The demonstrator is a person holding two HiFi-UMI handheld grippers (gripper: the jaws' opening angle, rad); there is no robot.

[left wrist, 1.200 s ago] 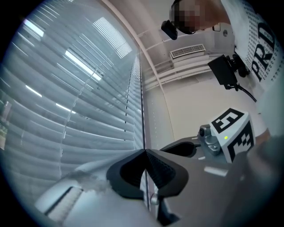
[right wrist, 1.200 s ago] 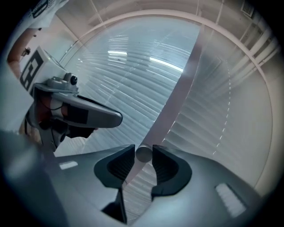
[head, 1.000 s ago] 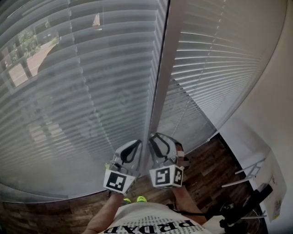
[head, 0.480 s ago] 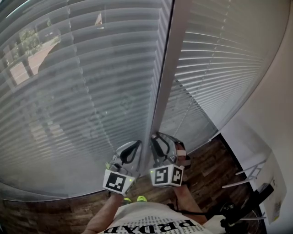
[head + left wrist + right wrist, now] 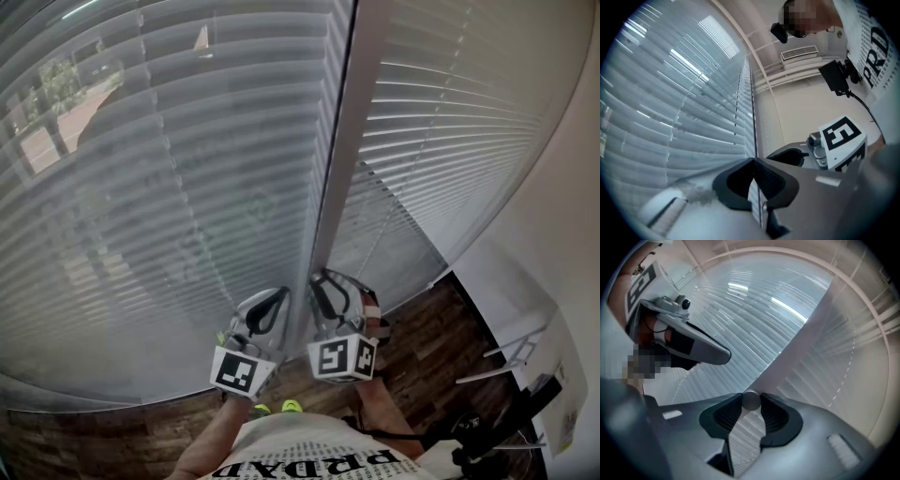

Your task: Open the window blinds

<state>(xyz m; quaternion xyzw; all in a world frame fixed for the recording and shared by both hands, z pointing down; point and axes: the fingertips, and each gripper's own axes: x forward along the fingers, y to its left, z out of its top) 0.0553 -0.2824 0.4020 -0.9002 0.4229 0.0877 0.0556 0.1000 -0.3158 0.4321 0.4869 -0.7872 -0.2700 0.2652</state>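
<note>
Head view looks steeply down along the blinds; both gripper views face them close, upward.

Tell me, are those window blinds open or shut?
Mostly shut. The blinds hang fully lowered over both panes, slats tilted nearly flat; only a hazy glimpse of outdoors shows through.

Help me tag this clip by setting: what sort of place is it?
Probably a home or office room beside a large window: slatted blinds cover it, the floor is dark wood plank, and an air vent sits high up.
</note>
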